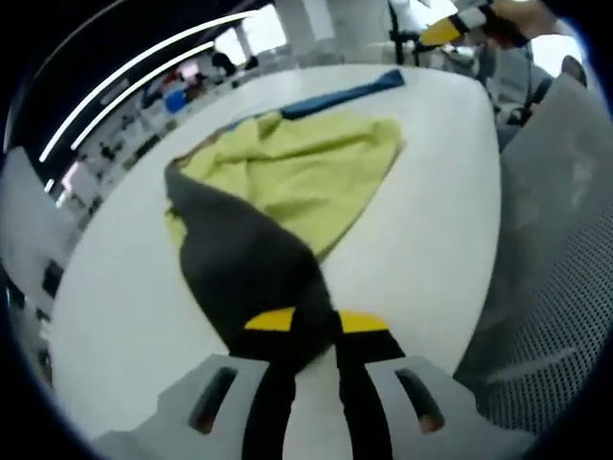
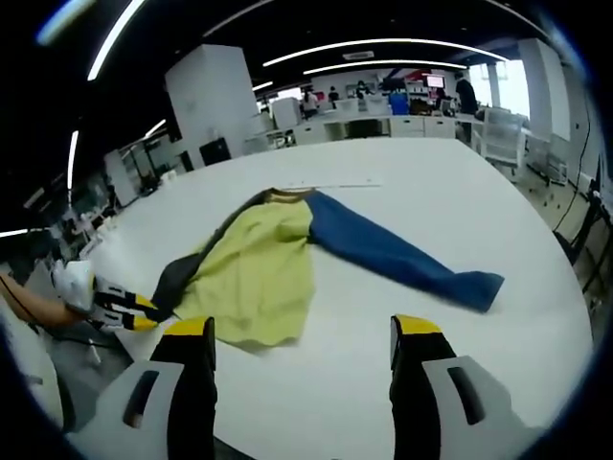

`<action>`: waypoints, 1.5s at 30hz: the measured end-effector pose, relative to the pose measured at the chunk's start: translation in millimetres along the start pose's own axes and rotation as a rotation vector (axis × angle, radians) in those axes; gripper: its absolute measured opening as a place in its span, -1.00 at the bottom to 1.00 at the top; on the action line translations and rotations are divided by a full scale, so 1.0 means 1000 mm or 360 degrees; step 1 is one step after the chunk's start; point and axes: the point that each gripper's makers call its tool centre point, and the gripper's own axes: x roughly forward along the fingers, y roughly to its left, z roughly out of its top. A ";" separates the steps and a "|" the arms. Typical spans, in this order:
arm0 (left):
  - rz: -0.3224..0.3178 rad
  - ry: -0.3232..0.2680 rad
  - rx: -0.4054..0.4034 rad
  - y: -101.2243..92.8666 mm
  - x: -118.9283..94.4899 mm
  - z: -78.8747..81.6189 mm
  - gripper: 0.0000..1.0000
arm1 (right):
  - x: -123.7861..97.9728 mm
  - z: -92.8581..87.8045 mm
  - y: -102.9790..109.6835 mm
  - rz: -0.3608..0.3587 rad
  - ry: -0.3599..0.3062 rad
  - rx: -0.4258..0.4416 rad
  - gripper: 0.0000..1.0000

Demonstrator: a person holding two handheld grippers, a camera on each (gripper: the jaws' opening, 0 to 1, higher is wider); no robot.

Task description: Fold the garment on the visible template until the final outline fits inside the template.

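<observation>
A garment lies spread on the white table (image 2: 460, 192). It has a yellow-green body (image 2: 259, 264), a blue sleeve (image 2: 402, 254) stretched out to the right and a dark grey sleeve (image 1: 244, 259). My left gripper (image 1: 316, 321) is shut on the end of the dark sleeve, whose cloth bunches between the yellow-tipped jaws. In the right gripper view the left gripper (image 2: 124, 309) is at the left table edge, with the dark sleeve (image 2: 182, 273) running to it. My right gripper (image 2: 305, 331) hangs open over bare table, just short of the yellow hem. The right gripper (image 1: 450, 29) shows far across the table.
A thin pale line (image 2: 335, 185) crosses the table beyond the collar. A grey mesh chair (image 1: 546, 287) stands by the table edge. A person's hand (image 2: 57, 287) holds the left gripper. Desks, a white pillar (image 2: 215, 101) and people stand far behind.
</observation>
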 end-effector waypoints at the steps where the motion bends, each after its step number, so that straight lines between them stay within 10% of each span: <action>1: -0.0006 -0.0002 -0.0009 0.000 0.000 0.000 -0.87 | 0.000 0.000 0.000 0.0000 0.0002 -0.0001 0.48; 16: -0.0033 -0.0112 -0.0240 0.011 -0.014 0.014 -1.00 | 0.002 -0.003 0.003 0.0012 0.0020 0.0002 0.48; 27: 0.0136 -0.0246 -0.0473 0.063 -0.038 0.024 -1.00 | 0.004 -0.005 0.008 0.0027 0.0037 -0.0006 0.48; 45: 0.0223 -0.0311 -0.0468 0.086 -0.048 0.041 -1.00 | 0.001 -0.008 0.006 0.0009 0.0034 0.0007 0.47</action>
